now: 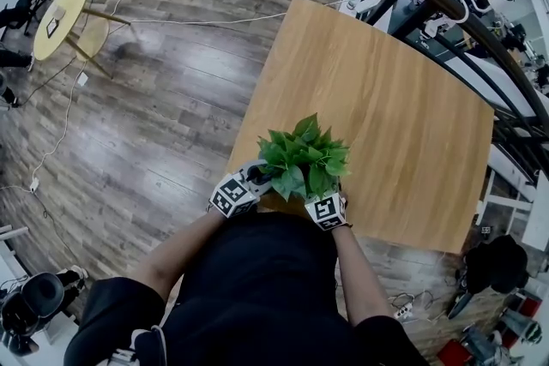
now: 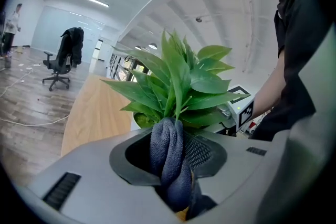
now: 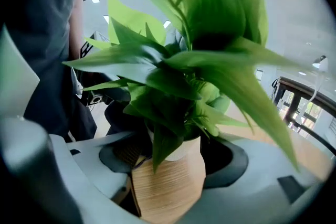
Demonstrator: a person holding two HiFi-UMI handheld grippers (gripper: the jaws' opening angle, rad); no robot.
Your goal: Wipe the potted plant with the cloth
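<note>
The potted plant (image 1: 303, 157), green leaves in a ribbed wooden pot (image 3: 169, 181), stands at the near edge of the wooden table (image 1: 386, 107). My right gripper (image 1: 327, 210) is shut on the pot, its jaws pressed against the pot's sides in the right gripper view. My left gripper (image 1: 236, 193) is just left of the plant, shut on a dark grey cloth (image 2: 169, 157). The cloth's folded end pokes out between the jaws and touches the lower leaves (image 2: 178, 84). In the head view the foliage hides the pot.
The table's near edge runs right in front of the person's body. A dark railing (image 1: 480, 39) runs along the table's far right side. A small round yellow table (image 1: 60, 17) and cables lie on the wood floor to the left. An office chair (image 2: 60, 63) stands far off.
</note>
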